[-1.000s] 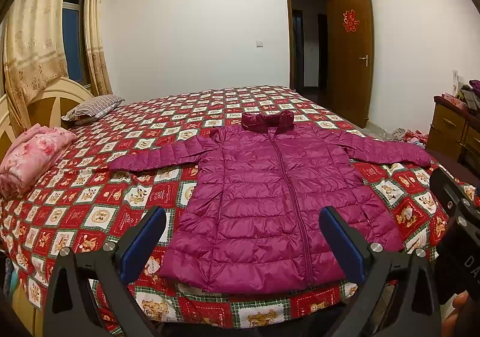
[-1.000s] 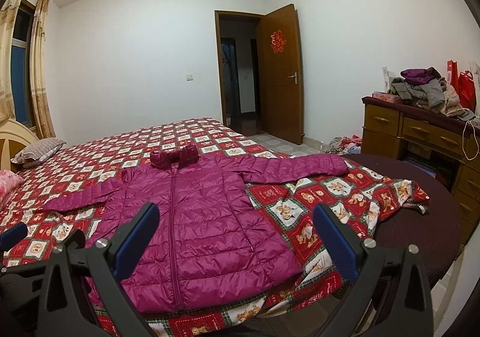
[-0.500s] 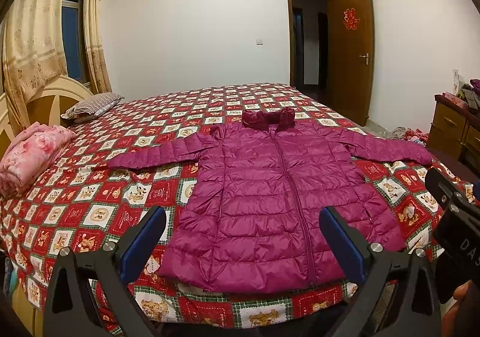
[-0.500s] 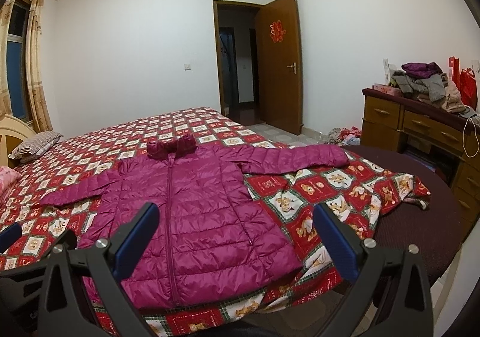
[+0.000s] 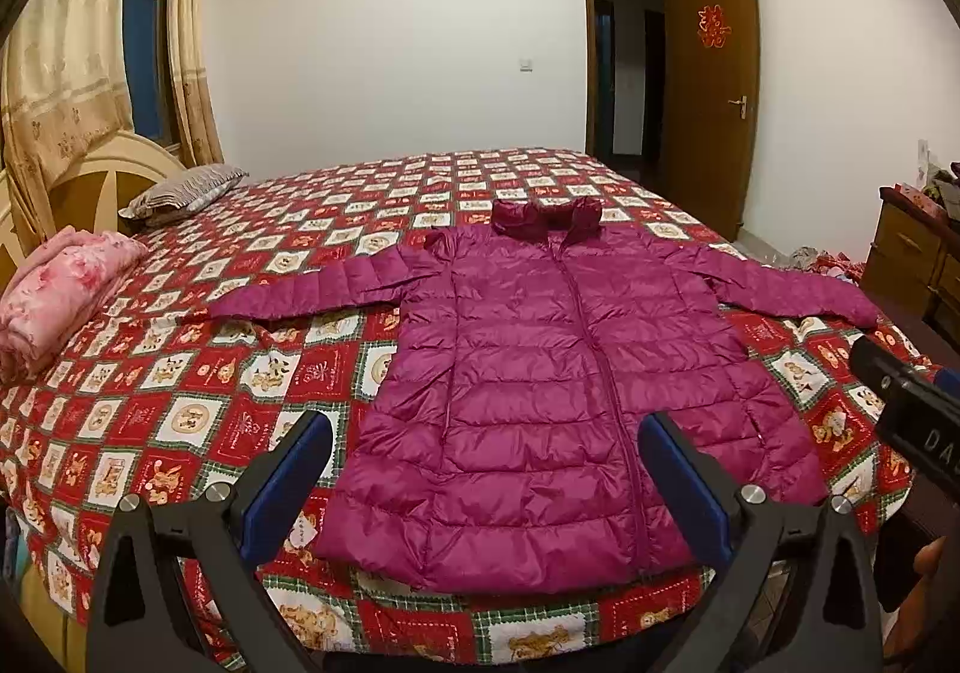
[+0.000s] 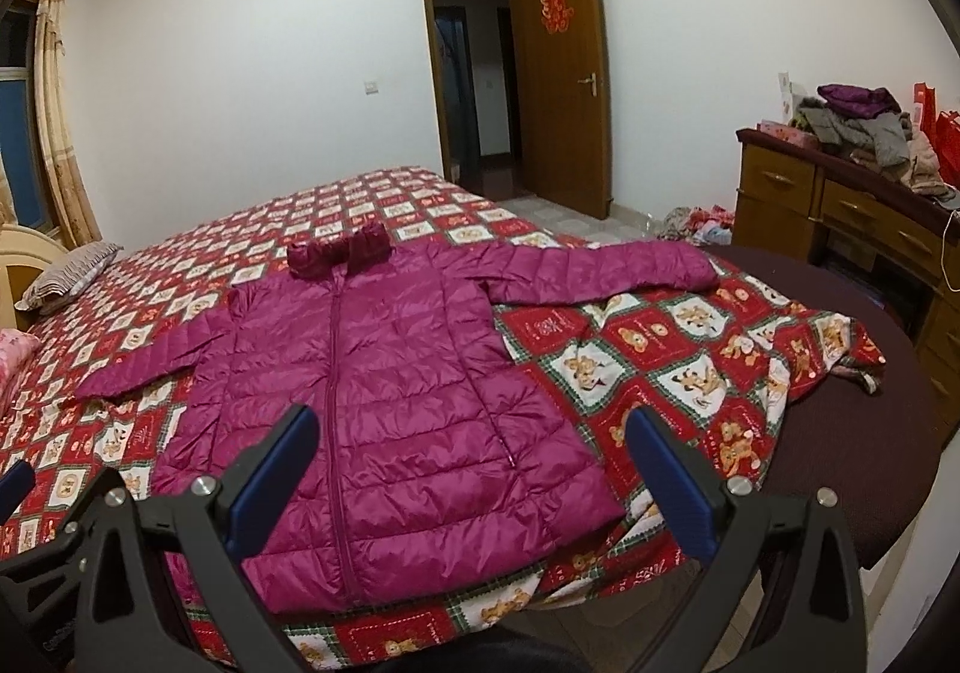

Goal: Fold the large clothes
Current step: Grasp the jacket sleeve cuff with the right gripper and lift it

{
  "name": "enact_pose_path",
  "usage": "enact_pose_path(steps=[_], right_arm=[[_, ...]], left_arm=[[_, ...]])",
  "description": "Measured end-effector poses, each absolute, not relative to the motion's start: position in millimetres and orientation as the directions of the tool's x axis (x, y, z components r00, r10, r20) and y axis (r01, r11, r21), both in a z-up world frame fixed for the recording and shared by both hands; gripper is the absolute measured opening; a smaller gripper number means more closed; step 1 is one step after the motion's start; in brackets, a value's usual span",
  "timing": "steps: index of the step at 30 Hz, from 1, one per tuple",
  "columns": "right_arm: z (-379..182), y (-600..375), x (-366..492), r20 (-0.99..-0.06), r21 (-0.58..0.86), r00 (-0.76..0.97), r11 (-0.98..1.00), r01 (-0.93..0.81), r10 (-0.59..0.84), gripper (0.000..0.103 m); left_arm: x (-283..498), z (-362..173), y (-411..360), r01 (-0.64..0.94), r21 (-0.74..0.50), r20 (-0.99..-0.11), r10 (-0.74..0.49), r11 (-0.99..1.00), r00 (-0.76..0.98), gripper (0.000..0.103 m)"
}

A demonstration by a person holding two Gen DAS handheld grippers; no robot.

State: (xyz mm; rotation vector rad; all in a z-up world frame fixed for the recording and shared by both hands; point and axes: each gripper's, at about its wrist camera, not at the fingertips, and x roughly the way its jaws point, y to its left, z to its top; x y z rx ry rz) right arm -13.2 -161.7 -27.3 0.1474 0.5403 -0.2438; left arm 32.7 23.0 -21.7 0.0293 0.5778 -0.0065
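Observation:
A magenta quilted puffer jacket lies flat and zipped on the red patterned bedspread, sleeves spread to both sides, collar at the far end. It also shows in the right wrist view. My left gripper is open and empty, hovering above the jacket's near hem. My right gripper is open and empty, above the hem's right part. The right gripper's body shows at the right edge of the left wrist view.
A folded pink blanket and a striped pillow lie at the bed's left by the headboard. A wooden dresser piled with clothes stands at the right. The bedspread corner drapes over a dark round surface. A door stands open behind.
Both grippers have tilted downward and moved slightly closer to the jacket; the right view now shows more of the bed and less ceiling. The jacket has not moved.

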Motion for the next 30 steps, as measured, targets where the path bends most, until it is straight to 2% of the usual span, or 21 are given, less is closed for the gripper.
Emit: enact_pose_path(steps=[11, 18, 21, 24, 30], right_arm=[[-31.7, -198.1, 51.2, -0.601, 0.075, 0.777, 0.956, 0.285, -0.185, 0.103], [-42.5, -279.2, 115.6, -0.638, 0.082, 0.728, 0.917, 0.390, -0.253, 0.103], [-49.9, -342.8, 146.3, -0.657, 0.098, 0.684, 0.863, 0.495, -0.318, 0.103], [-57.9, -400.7, 165.5, -0.661, 0.154, 0.659, 0.795, 0.587, -0.359, 0.096], [-98.6, -500.7, 192.3, -0.718, 0.277, 0.584, 0.614, 0.739, -0.378, 0.086]], left_arm=[[117.2, -34.4, 54.2, 0.068, -0.112, -0.631, -0.124, 0.991, 0.766, 0.102], [191.9, -36.5, 79.9, 0.052, -0.103, -0.623, -0.105, 0.993, 0.775, 0.102], [225.9, -39.3, 90.9, 0.015, -0.091, -0.602, -0.068, 0.996, 0.796, 0.102], [260.4, -53.5, 96.5, -0.032, -0.059, -0.594, -0.009, 0.998, 0.805, 0.102], [311.3, -106.5, 104.6, -0.081, -0.075, -0.661, 0.012, 0.994, 0.750, 0.102]])
